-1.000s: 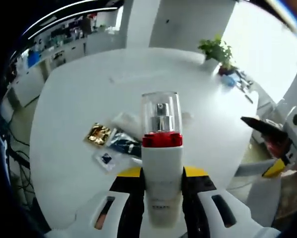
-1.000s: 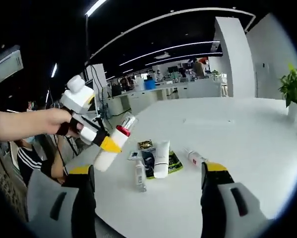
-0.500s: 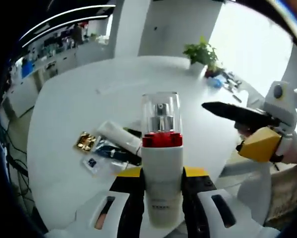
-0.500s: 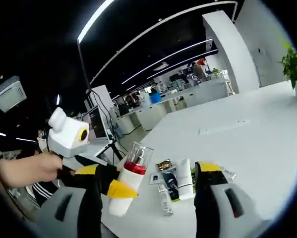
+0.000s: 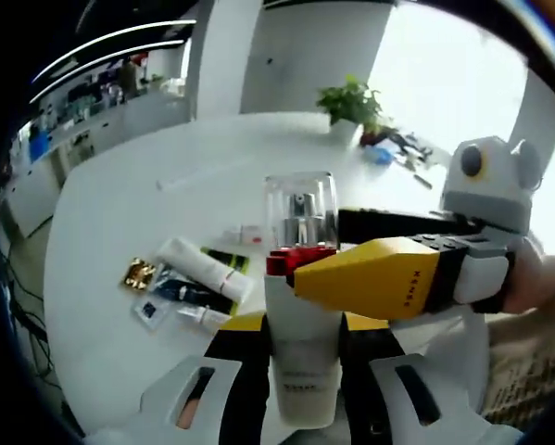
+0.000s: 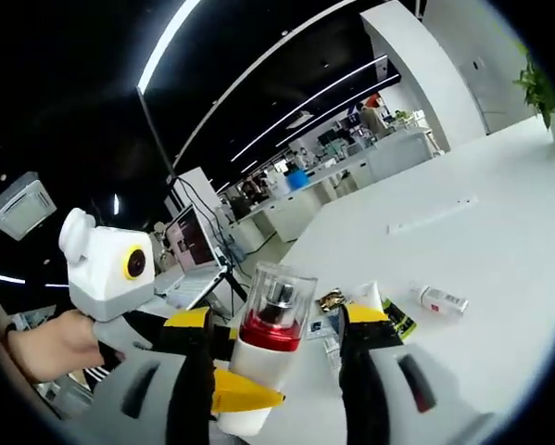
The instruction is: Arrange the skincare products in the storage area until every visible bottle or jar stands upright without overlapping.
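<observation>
Pump bottle [image 5: 302, 306] sits clamped in the left gripper [image 5: 302, 371] at 6 o'clock — mid-handover, judging by the right gripper [image 6: 277, 371] whose wide jaws flank it — closing there would come next.

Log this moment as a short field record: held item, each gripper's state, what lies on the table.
held item: pump bottle, white body, red collar, clear cap
left gripper: shut on pump bottle, bottle upright between its jaws
right gripper: open, jaws either side of the bottle's red collar, not closed on it
table: white, round
on table: white tube lying flat, gold sachet, dark sachets beside them
background: potted plant
</observation>
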Motion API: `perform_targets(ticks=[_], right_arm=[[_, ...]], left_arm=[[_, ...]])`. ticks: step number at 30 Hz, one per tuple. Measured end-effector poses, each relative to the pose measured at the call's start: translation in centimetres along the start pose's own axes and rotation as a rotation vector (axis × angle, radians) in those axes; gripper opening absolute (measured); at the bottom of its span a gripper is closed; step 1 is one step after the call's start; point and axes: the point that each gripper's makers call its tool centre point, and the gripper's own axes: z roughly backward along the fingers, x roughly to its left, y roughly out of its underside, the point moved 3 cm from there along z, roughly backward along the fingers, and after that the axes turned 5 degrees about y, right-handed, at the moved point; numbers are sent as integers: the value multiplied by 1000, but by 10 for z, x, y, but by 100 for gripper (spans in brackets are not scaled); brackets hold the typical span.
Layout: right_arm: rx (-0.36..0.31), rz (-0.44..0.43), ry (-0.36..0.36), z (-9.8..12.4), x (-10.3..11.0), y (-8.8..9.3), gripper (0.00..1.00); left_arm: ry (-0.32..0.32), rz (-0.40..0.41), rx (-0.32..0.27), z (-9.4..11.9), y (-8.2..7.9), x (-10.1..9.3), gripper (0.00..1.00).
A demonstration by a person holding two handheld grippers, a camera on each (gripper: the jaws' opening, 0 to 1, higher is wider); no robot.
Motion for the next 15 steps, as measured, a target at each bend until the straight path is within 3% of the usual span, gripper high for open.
perform_targets(ticks=[6, 11, 15], right_arm=[[10, -22, -20, -1, 7, 2, 44], [11, -21, 18, 2, 0, 2, 37], [8, -33, 28, 5, -2, 3, 37]], left_arm=[[18, -27, -3, -2, -2, -12, 25], [33, -28, -2, -4, -2, -21, 25], [33, -45, 3, -5, -1, -25, 25]])
